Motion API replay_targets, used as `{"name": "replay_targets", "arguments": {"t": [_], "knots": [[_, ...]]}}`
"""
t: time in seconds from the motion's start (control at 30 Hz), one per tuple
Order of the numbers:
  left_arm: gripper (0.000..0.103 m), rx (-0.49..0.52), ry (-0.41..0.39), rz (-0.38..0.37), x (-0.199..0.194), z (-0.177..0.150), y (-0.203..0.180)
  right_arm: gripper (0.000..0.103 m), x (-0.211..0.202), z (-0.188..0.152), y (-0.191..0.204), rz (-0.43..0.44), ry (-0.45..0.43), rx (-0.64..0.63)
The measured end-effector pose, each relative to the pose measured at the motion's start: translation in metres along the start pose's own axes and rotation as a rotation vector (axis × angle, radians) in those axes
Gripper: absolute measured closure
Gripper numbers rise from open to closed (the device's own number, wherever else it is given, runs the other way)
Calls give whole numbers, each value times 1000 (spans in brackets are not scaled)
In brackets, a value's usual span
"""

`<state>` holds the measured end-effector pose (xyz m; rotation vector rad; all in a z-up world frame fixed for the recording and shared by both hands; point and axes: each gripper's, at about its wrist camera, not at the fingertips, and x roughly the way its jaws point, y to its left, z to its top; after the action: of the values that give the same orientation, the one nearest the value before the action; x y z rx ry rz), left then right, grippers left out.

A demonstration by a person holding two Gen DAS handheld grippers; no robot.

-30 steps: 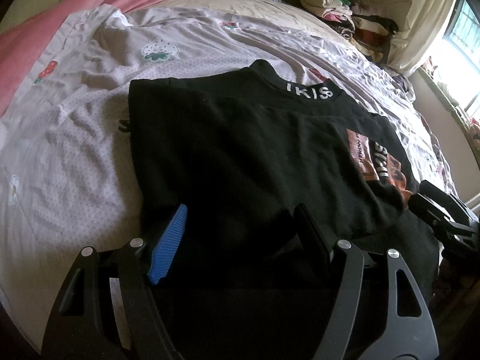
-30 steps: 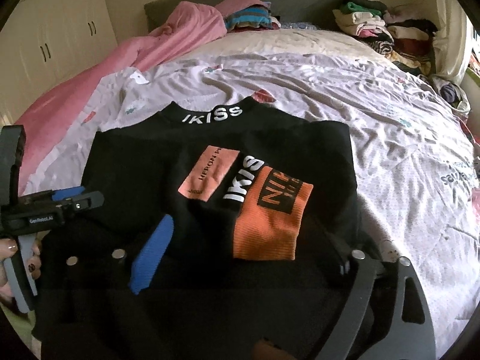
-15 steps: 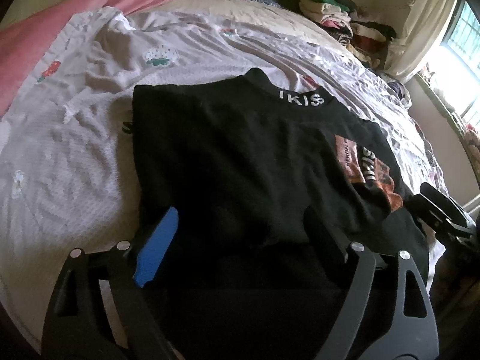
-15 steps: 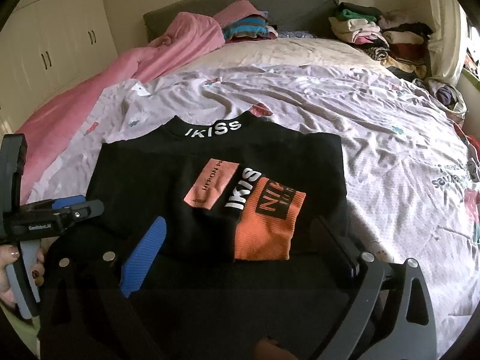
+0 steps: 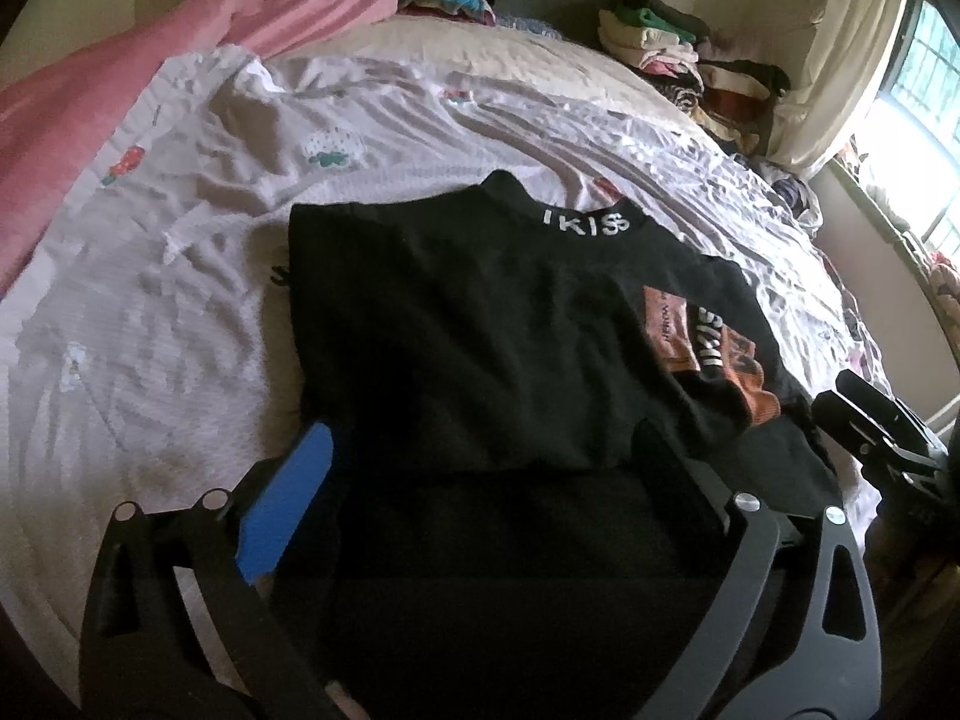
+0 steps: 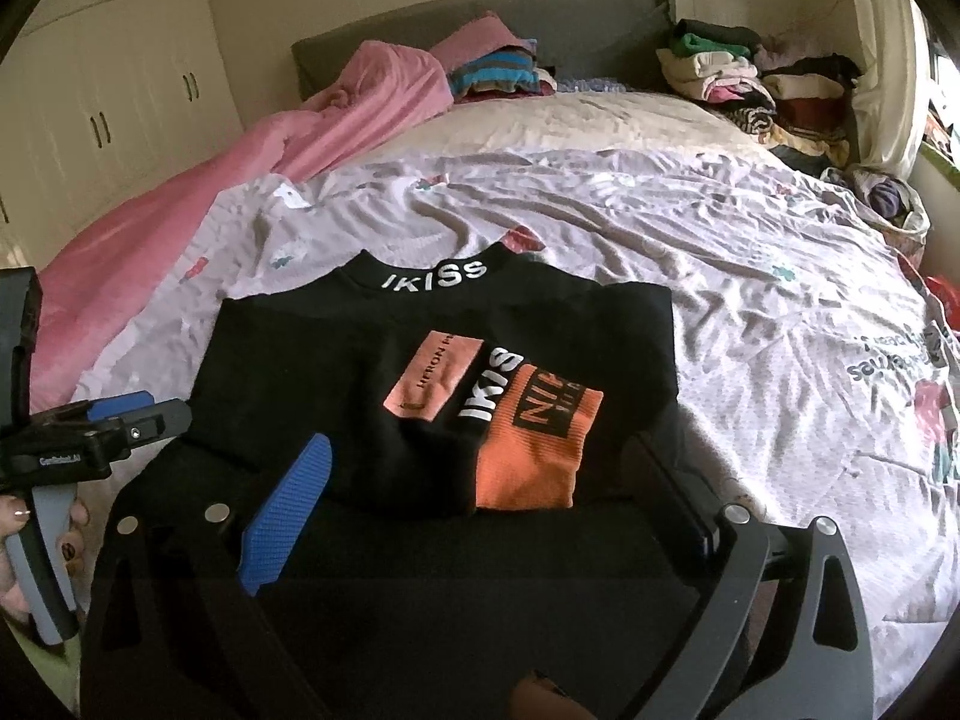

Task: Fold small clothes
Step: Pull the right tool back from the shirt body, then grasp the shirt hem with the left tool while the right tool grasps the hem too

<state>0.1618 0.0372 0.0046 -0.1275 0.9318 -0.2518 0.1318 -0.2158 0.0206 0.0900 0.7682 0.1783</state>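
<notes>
Two grippers hang over a black shirt [image 6: 336, 372] that lies folded on the bed, in the middle of both views, its collar lettering pointing toward the top of the frame and an orange and pink patch [image 6: 528, 438] showing on the folded-over part. No box, basket or tray is in sight; the only holding surface is the bed, covered by a pale printed sheet [image 6: 750, 276].

The left gripper [image 5: 480, 468] has its jaws opening; the shirt's near hem lies below and between them, and the pads do not press on it. The right gripper [image 6: 480, 474] stands wide apart over the same hem, likewise gripping nothing.

The lower part of the shirt is very dark, so its near edge and folds are hard to make out, and the gripper frames cut off the bottom of each picture. In the left wrist view the right gripper shows only as a black shape at the right edge. In the right wrist view the left gripper shows at the left edge, held by a hand [image 6: 18, 546] that is mostly cut off.

A pink blanket [image 6: 198, 204] lies along the upper left, and piles of folded clothes [image 6: 726, 69] sit at the top right by the headboard [image 6: 570, 30]. White cupboards [image 6: 120, 84] fill the upper left corner.
</notes>
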Motion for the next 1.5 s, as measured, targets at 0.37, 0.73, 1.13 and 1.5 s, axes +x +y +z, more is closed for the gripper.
{"name": "replay_targets", "arguments": {"t": [0.37, 0.73, 1.13, 1.5], "knots": [[10, 11, -38, 5, -25, -11, -9, 6, -23, -5, 0, 8, -28, -7], [10, 27, -54, 24, -43, -26, -11, 6, -44, -15, 0, 5, -42, -28], [10, 32, -60, 43, -54, -46, -11, 6, -61, -28, -5, 0, -45, -39], [10, 34, -50, 73, -66, -66, -5, 6, -77, -46, -14, -12, -21, -52]]}}
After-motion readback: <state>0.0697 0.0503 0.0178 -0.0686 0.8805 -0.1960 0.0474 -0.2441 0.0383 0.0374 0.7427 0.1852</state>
